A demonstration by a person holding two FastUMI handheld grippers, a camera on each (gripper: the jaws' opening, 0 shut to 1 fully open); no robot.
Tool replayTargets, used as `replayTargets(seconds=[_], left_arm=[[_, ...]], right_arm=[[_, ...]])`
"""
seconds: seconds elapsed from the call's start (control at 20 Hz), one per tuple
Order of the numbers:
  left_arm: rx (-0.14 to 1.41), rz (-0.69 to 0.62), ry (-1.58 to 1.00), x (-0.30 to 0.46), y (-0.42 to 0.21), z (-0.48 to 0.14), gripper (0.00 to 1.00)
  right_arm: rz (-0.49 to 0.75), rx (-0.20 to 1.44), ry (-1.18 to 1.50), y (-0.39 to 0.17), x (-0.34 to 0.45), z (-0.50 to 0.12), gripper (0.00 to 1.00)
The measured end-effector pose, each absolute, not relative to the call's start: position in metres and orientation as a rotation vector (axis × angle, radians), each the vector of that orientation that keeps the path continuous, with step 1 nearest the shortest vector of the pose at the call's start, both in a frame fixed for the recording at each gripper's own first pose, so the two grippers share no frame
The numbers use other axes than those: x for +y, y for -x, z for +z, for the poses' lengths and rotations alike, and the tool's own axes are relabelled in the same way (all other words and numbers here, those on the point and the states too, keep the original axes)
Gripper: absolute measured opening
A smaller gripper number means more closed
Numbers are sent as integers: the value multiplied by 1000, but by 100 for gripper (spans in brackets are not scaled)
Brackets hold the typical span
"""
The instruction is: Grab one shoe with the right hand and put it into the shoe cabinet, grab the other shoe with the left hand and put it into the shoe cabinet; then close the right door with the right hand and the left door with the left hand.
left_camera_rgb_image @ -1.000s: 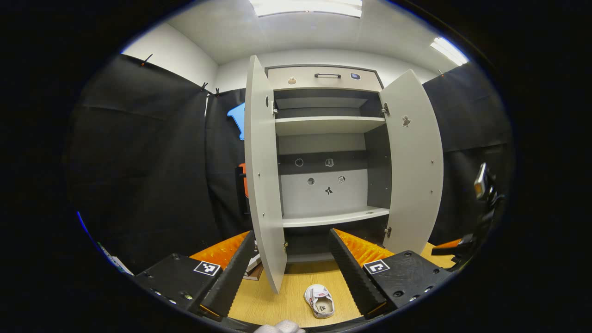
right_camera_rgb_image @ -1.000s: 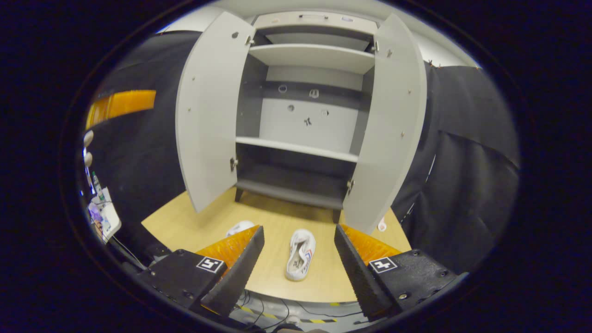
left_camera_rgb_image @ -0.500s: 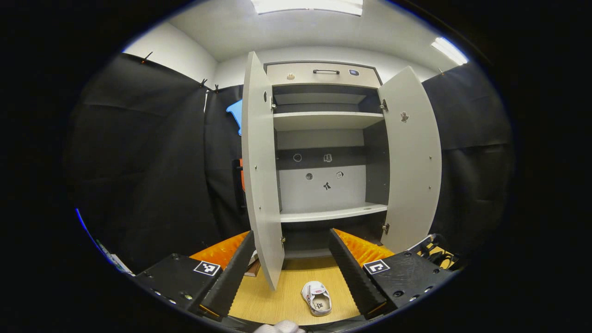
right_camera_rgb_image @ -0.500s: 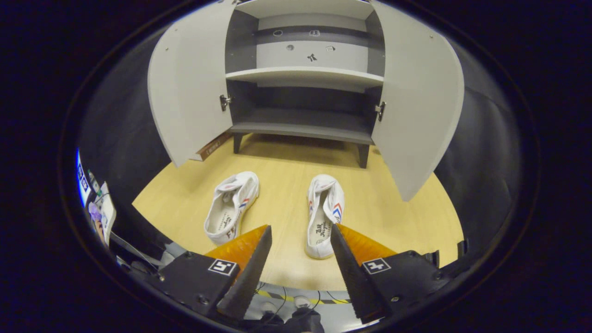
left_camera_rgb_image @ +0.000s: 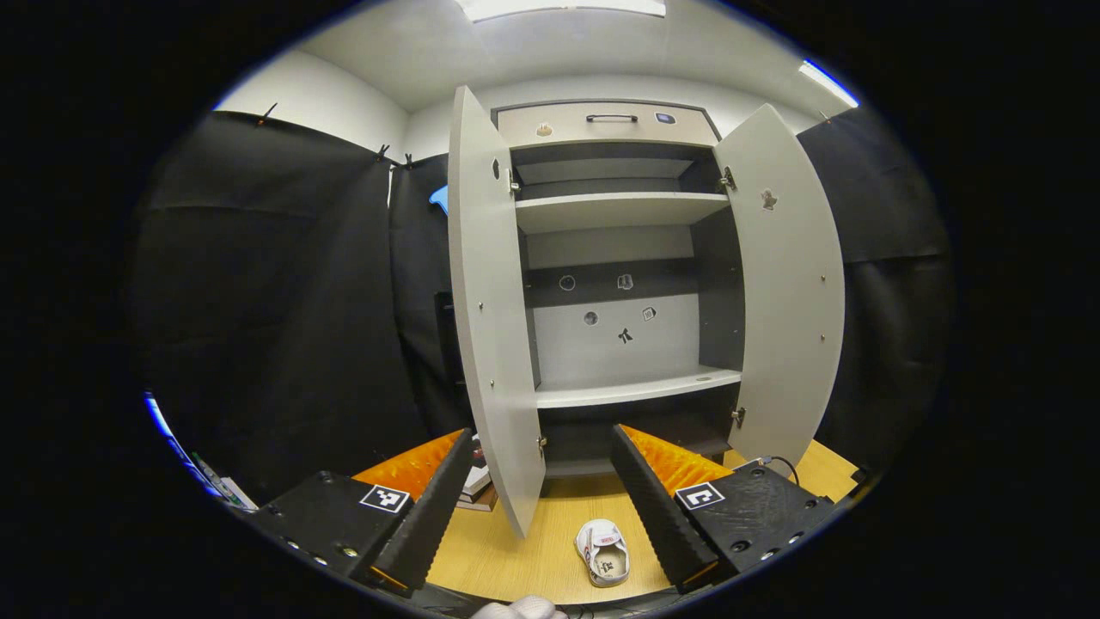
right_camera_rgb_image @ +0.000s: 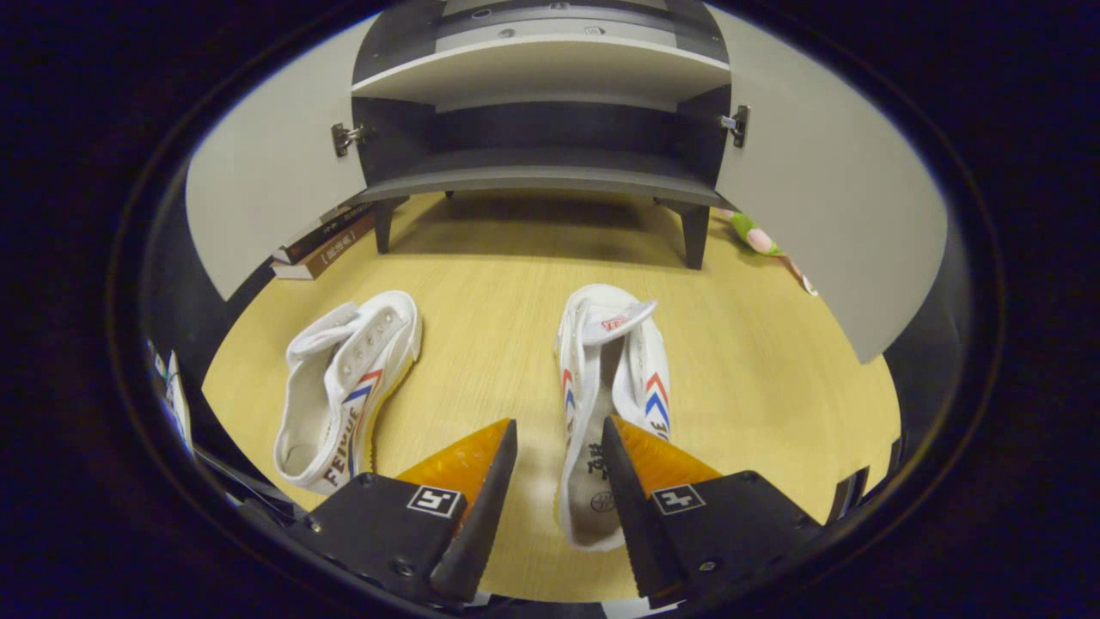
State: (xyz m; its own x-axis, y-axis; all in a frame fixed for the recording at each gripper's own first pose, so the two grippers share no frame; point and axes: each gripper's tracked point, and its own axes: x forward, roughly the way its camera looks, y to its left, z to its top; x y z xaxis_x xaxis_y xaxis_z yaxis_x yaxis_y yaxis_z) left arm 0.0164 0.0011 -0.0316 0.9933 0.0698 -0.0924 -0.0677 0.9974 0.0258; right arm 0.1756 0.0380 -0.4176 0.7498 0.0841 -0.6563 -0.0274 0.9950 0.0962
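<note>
Two white shoes with red and blue stripes lie on the wooden floor in front of the shoe cabinet point(right_camera_rgb_image: 541, 168). In the right gripper view, my right gripper point(right_camera_rgb_image: 557, 425) is open and low over the right-hand shoe point(right_camera_rgb_image: 614, 378), one finger inside its opening and the other outside its left wall. The other shoe point(right_camera_rgb_image: 344, 387) lies to the left, tipped on its side. In the left gripper view, my left gripper point(left_camera_rgb_image: 541, 434) hangs open and holds nothing, facing the cabinet point(left_camera_rgb_image: 627, 395), with one shoe point(left_camera_rgb_image: 606, 554) on the floor between its fingers.
Both cabinet doors stand wide open, the left door point(left_camera_rgb_image: 485, 327) and the right door point(left_camera_rgb_image: 786, 284). Books point(right_camera_rgb_image: 322, 245) lie on the floor beside the cabinet's left leg. A green and pink toy point(right_camera_rgb_image: 756, 236) sits under the right door point(right_camera_rgb_image: 825, 206).
My right gripper has dropped and moved forward onto the right-hand shoe, and its jaws have narrowed a little. My left gripper has shifted only slightly. The other gripper has left the left gripper view.
</note>
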Motion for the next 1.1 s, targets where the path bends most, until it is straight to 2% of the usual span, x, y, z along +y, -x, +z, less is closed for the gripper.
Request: replayTargets(seconds=[0.05,0.1,0.15,0.2,0.25,0.45,0.5,0.55,0.85,1.1], left_arm=[[96,78,-22,2,-20,-33,96],[100,85,-22,3,-23,-33,96],[104,94,-23,3,-26,-34,96],[110,101,-24,4,-29,-35,96],[114,106,-26,3,-33,-37,96],[134,121,-27,2,-43,-42,96],[138,123,-26,2,-46,-44,96],[138,126,-28,2,-48,-43,96],[133,120,-16,-4,-56,-44,96],[121,101,1,-9,-56,-43,96]], right_arm=[[70,714,-100,-185,41,-419,63],[75,709,-115,-195,44,-420,54],[78,709,-131,-206,46,-423,51],[75,704,-144,-215,45,-424,57],[67,698,-155,-223,45,-425,57],[28,696,-201,-242,36,-433,24],[36,699,-198,-243,36,-433,7],[41,703,-195,-243,34,-435,11],[103,719,-201,-234,29,-414,6],[159,647,-122,-219,34,-346,7]])
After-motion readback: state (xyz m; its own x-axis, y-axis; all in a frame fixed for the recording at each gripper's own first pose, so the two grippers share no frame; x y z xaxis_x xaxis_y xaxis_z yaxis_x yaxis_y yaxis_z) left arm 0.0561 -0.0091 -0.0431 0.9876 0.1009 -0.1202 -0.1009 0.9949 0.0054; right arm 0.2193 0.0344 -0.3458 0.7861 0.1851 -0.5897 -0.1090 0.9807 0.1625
